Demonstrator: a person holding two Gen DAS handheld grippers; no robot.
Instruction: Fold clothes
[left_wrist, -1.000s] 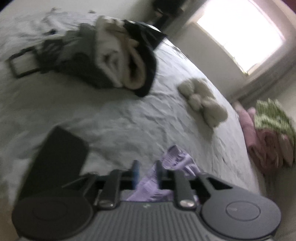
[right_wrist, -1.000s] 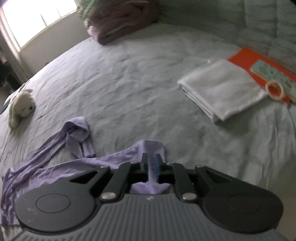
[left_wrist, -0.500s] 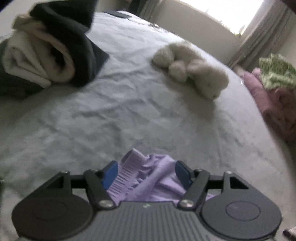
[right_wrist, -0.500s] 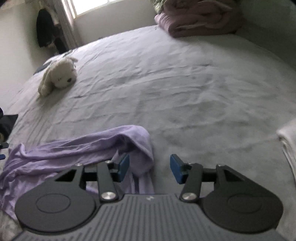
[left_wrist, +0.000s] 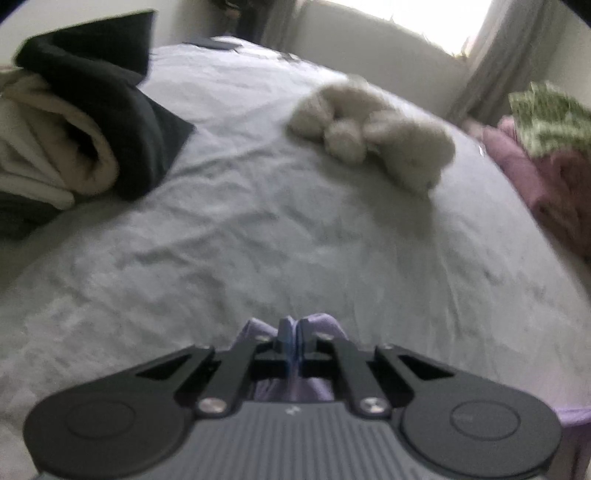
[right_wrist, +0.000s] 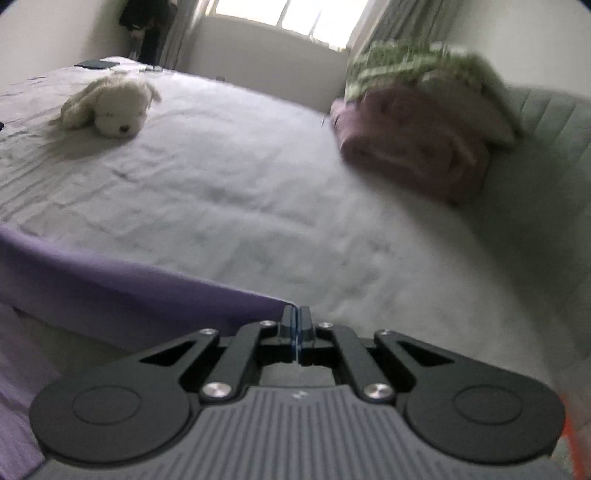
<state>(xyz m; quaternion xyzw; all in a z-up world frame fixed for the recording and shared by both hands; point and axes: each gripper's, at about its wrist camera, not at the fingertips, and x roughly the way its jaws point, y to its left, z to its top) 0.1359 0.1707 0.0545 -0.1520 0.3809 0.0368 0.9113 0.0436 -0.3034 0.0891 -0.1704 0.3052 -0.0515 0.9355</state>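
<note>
With both grippers, left (left_wrist: 294, 332) and right (right_wrist: 295, 321), clamped on the shirt (right_wrist: 122, 284), lifted low-frame, spreading it flat seems next

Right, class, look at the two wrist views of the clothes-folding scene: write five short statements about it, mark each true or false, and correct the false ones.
1. The left gripper has its jaws shut on the purple garment. True.
2. The right gripper has its jaws wide open. False: they are shut, pinching the garment's edge.
3. A cream plush toy lies on the bed. True.
4. The green patterned cloth lies under the pink folded blanket. False: it sits on top of the blanket.
5. The plush toy rests on the purple garment. False: it lies apart from it, on the bare sheet.
</note>
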